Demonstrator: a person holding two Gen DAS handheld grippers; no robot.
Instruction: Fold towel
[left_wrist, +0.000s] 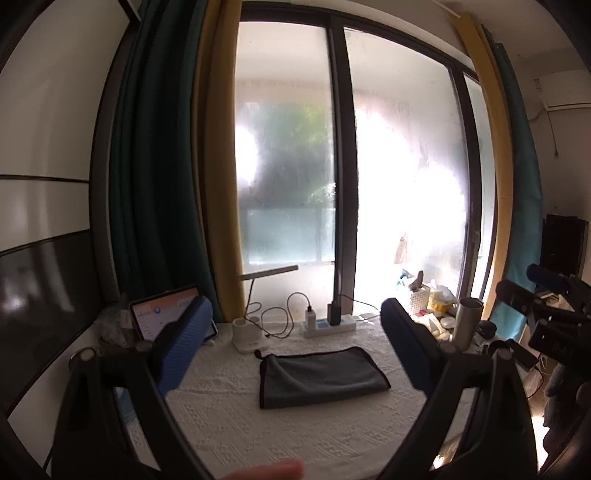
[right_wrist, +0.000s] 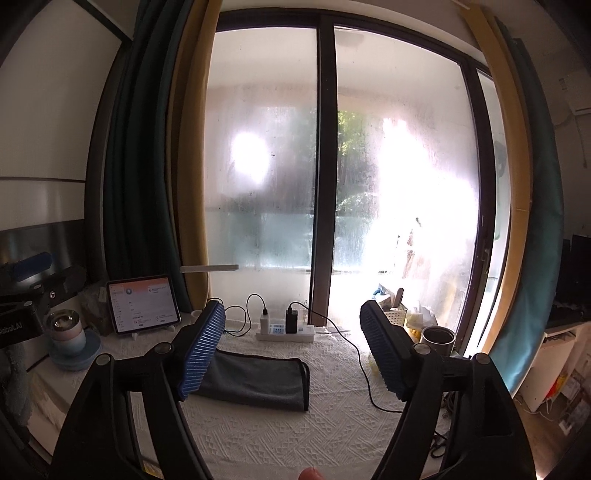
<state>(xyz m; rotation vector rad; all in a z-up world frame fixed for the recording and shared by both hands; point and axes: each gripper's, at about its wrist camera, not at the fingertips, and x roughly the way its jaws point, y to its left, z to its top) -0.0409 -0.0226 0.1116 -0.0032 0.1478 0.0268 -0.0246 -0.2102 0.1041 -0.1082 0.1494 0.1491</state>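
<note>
A dark grey towel (left_wrist: 321, 374) with black trim lies folded flat on the white textured tablecloth (left_wrist: 258, 424); it also shows in the right wrist view (right_wrist: 258, 380). My left gripper (left_wrist: 295, 325) is open and empty, held above and in front of the towel, apart from it. My right gripper (right_wrist: 293, 321) is open and empty, also raised above the table; its left blue pad (right_wrist: 201, 354) hides the towel's left end. The other gripper shows at the far right of the left wrist view (left_wrist: 554, 321) and the far left of the right wrist view (right_wrist: 33, 295).
A power strip (left_wrist: 328, 326) with chargers and cables lies behind the towel by the window. A tablet (right_wrist: 142, 310) stands at the back left, with a white mug (left_wrist: 245, 332) and desk lamp beside it. A steel tumbler (left_wrist: 467, 321), a white basket (right_wrist: 395, 314) and clutter stand at the right.
</note>
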